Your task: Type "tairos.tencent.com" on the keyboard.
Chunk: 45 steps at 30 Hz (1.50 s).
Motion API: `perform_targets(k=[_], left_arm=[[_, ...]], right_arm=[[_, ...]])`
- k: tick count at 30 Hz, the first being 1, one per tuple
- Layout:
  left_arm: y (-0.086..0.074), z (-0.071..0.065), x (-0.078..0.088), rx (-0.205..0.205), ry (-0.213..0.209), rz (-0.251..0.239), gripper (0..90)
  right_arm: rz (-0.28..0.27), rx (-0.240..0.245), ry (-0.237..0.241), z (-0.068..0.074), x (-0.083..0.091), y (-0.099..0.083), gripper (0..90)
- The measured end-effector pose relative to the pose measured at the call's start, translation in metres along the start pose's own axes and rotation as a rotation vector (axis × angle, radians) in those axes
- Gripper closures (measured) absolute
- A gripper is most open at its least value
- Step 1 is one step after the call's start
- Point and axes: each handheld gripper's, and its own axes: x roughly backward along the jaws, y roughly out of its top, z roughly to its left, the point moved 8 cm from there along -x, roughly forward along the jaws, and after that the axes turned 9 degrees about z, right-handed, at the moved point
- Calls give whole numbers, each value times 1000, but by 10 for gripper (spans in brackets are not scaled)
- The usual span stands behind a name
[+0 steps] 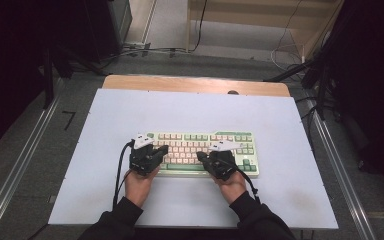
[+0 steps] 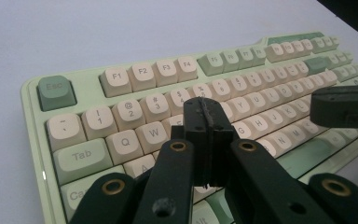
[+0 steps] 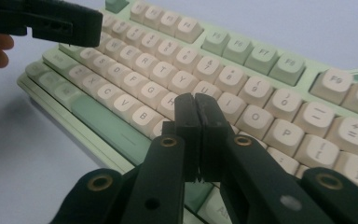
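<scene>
A bench [image 1: 105,200] with a pale blue-white surface is seen from above; a strip of bare wood [image 1: 195,83] is exposed along its 12 o'clock edge. One keyboard [image 1: 230,137], green-cased with cream and green keys, is laid flat directly on the surface, just toward 6 o'clock of centre, its long side parallel to the near edge.

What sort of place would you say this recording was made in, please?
Probably a lab or recording studio, not an office: a white sheet-covered wooden table bearing a lone green-and-cream keyboard, dark curtains at both sides, and loose cables across the grey floor.
</scene>
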Motion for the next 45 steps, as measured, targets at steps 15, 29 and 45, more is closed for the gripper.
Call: perform_targets(k=[15, 29, 45], left_arm=[[-9, 7, 31, -3, 18, -30, 524], [-34, 44, 74, 71, 136, -92, 245], [-56, 90, 93, 125, 252, -81, 218]], right_arm=[[-101, -62, -26, -41, 62, -18, 369], [-112, -188, -163, -110, 115, -80, 201], [-115, -331, -248, -153, 136, -114, 165]])
